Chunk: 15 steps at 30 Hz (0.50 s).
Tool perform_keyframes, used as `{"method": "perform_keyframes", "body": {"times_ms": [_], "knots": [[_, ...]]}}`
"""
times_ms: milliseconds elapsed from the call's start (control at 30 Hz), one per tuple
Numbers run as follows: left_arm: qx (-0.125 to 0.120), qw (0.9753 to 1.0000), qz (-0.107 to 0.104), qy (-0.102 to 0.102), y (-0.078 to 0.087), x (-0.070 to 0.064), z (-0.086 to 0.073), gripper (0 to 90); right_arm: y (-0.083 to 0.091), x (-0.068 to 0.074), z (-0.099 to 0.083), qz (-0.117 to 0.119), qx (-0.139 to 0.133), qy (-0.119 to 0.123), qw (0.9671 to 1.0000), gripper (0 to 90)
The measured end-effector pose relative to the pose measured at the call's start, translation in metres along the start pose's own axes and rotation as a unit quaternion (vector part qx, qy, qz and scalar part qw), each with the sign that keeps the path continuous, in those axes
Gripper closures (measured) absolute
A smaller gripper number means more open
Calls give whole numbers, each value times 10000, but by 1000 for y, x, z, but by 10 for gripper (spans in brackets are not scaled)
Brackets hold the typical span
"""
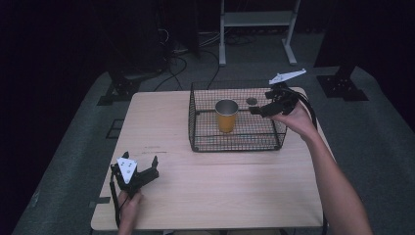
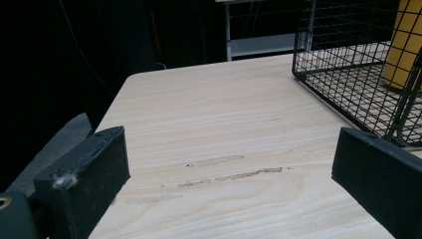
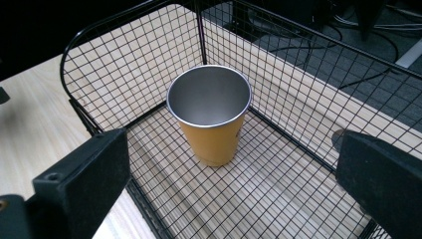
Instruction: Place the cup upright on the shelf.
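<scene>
My right gripper (image 3: 229, 164), jaws wide and empty, hovers over the basket (image 3: 124, 64); cup (image 3: 211, 117) stands upright inside, ungrasped.

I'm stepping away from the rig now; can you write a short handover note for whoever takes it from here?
Right claw: open, holding nothing, over the right side of the wire basket, pointed at the cup.
Left claw: open, empty, low over the table near its front left.
Orange cup: upright and empty inside the basket, apart from both claws.
Done: cup stands in the basket.
Left: probably only moving the right claw clear, or grasping the cup if it must come out.
</scene>
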<state>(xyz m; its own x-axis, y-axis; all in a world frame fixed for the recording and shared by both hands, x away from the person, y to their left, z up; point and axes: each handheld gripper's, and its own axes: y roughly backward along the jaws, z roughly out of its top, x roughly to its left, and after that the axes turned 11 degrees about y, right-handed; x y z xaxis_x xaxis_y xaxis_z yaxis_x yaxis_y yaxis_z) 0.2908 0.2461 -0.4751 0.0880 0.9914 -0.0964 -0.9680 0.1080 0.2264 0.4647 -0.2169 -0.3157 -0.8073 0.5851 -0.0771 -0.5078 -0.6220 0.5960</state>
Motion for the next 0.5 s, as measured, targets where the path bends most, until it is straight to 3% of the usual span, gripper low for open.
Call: {"method": "perform_keyframes", "body": {"times_ms": [500], "knots": [[2, 10000, 2, -11, 0, 0, 0, 8, 16, 12, -21, 99, -93, 78, 9999, 3]]}}
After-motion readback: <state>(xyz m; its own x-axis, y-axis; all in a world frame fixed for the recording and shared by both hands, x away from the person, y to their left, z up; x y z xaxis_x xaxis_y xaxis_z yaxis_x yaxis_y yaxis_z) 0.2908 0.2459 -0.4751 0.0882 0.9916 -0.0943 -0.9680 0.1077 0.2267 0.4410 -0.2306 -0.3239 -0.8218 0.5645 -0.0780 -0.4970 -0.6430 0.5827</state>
